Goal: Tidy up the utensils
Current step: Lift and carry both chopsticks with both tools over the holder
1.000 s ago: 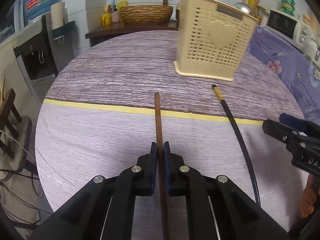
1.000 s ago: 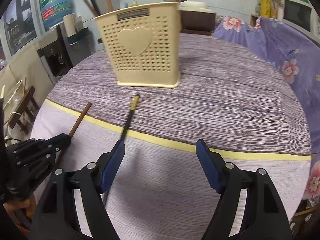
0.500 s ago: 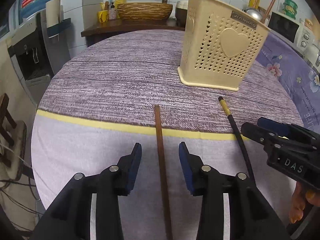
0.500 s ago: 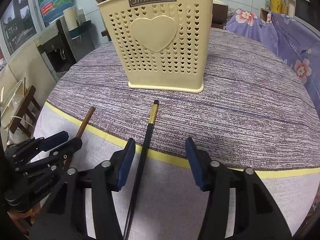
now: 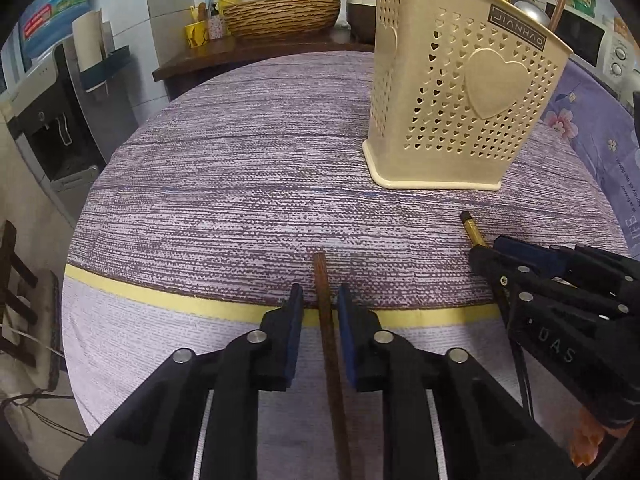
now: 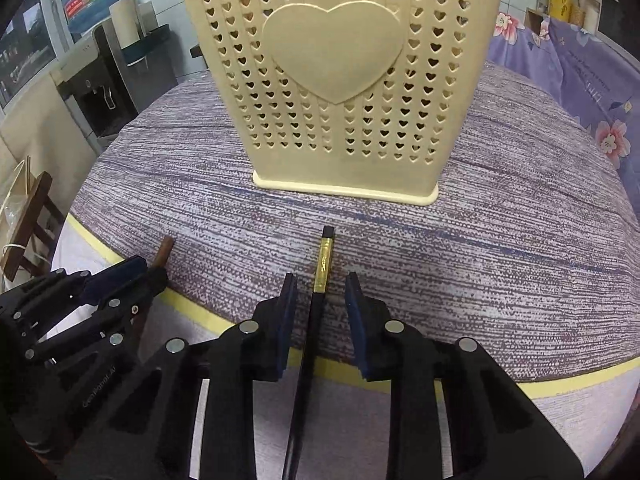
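A brown wooden chopstick [image 5: 325, 308] lies on the round table, pointing away from me. My left gripper [image 5: 320, 300] is open, its blue pads either side of the stick, small gaps showing. A black chopstick with a gold band [image 6: 322, 268] lies to the right, pointing at a cream perforated utensil holder [image 6: 340, 80] with a heart on its wall. My right gripper [image 6: 321, 284] is open, jaws straddling the black chopstick without touching it. The holder [image 5: 460, 92] stands at the table's far right in the left wrist view, utensils inside it.
The table has a purple striped cloth [image 5: 240, 184] with a yellow band [image 5: 160, 300]. A wicker basket [image 5: 280, 16] and bottles sit on a counter behind. A water dispenser [image 5: 48, 120] stands left. A flowered purple fabric [image 6: 580, 80] lies to the right.
The left gripper let go of the brown chopstick, opened, then slid forward and narrowed around it. The right gripper moved forward over the black chopstick, its jaws narrowing either side.
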`<act>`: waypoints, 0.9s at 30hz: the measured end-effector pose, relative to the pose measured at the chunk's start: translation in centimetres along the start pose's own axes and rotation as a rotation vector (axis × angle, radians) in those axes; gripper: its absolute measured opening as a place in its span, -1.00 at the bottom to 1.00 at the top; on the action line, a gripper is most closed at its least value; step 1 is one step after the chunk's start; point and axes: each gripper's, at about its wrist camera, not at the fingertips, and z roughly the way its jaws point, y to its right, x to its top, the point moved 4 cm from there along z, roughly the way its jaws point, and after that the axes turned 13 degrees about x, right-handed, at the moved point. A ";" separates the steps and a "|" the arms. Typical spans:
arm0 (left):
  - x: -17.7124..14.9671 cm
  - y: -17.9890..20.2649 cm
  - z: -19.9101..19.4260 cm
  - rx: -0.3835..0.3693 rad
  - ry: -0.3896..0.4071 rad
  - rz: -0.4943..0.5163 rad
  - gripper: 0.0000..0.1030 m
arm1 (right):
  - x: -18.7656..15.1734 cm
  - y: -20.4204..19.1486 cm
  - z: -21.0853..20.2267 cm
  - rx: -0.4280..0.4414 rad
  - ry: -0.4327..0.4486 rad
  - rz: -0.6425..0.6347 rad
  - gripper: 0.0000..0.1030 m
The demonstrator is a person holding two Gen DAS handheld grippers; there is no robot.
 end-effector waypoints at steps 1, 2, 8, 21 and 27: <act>0.0 0.1 0.0 0.014 0.006 0.007 -0.74 | 0.0 0.0 0.1 -0.010 0.005 -0.005 -0.68; 0.1 0.2 0.0 0.021 0.009 0.009 -0.74 | 0.1 -0.1 0.2 -0.017 0.011 -0.010 -0.70; 0.2 0.6 -0.1 0.033 0.022 0.017 -0.83 | 0.2 -0.1 0.5 -0.026 0.019 -0.023 -0.81; 0.9 0.1 -2.6 -0.017 0.099 -0.035 -0.84 | 0.9 1.6 -3.9 0.166 0.136 0.043 -0.84; 3.2 -1.2 -7.6 -0.075 0.221 -0.089 -0.84 | 1.8 2.0 -10.1 0.210 0.256 0.011 -0.85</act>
